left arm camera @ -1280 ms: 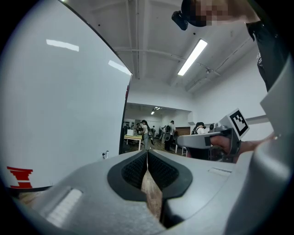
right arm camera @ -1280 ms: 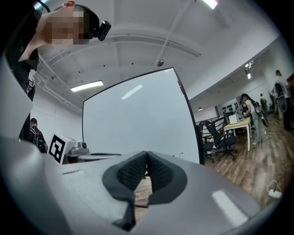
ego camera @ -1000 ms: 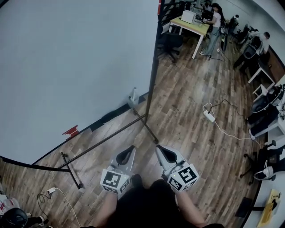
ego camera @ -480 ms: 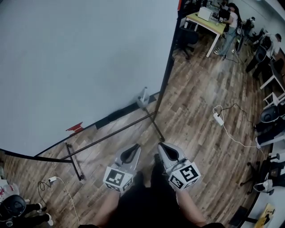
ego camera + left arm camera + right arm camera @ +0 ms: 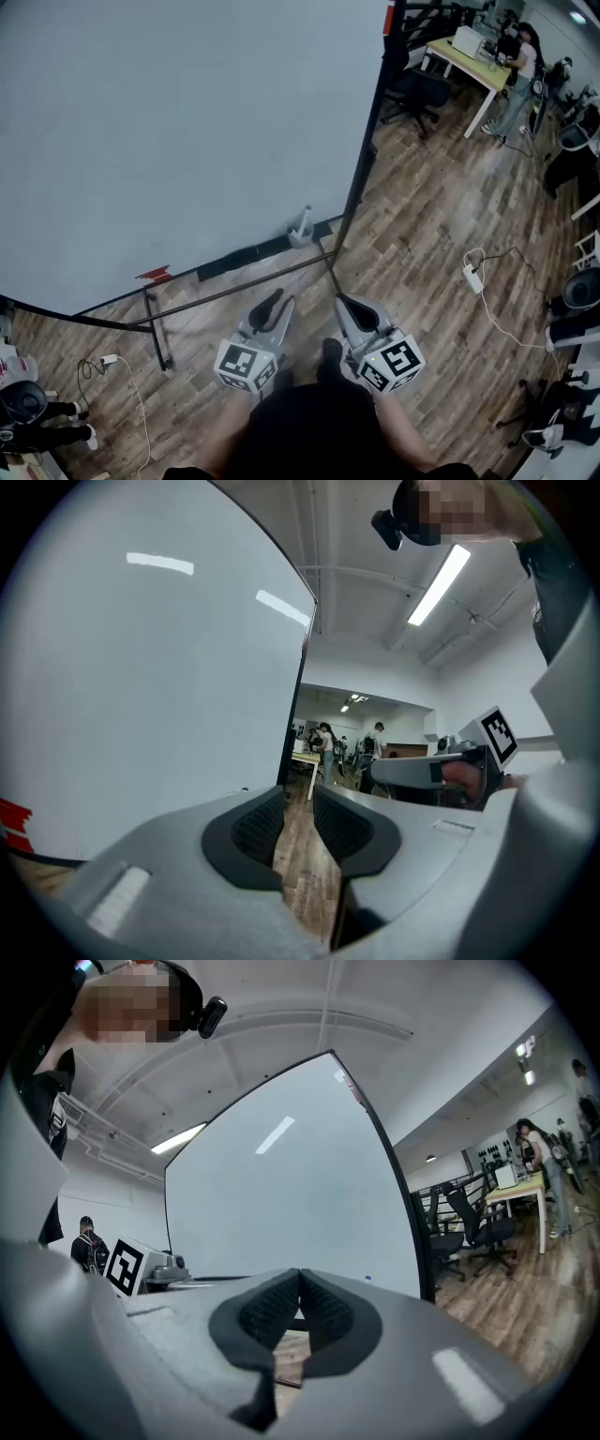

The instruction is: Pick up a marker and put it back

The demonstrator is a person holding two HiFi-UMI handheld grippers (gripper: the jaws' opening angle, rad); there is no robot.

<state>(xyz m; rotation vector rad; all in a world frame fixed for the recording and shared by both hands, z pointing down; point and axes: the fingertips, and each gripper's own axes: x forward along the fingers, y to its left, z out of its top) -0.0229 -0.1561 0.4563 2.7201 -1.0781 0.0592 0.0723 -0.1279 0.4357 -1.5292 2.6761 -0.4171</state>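
Marker: none can be picked out for certain. The only candidate is a small red thing (image 5: 153,275) at the lower left of the head view, too small to identify.
Where it sits: on the dark ledge (image 5: 239,255) along the bottom edge of the whiteboard (image 5: 187,131), well apart from both grippers.
Same ledge, further right: a pale upright object (image 5: 302,225) near the board's lower right corner; I cannot tell what it is.
Left gripper (image 5: 274,302): released. Its jaws have just been opening and stand apart, with only floor showing through the gap. It is at the bottom centre of the head view and points toward the board's foot.
Right gripper (image 5: 345,302): clenched, with its pads meeting at the tips and nothing between them. It is just beside the left gripper, on the right.
Board frame: a black post (image 5: 367,150) runs up the board's right edge, and black floor bars spread from its base.
Floor: wood planks (image 5: 422,234) fill the right half of the head view.
On the floor: a white power strip (image 5: 472,277) with its cable lies at mid right, and a plug with a cord (image 5: 110,359) at lower left.
Background: at the upper right are a desk (image 5: 473,58), a dark office chair (image 5: 422,92) and a standing person (image 5: 520,66).
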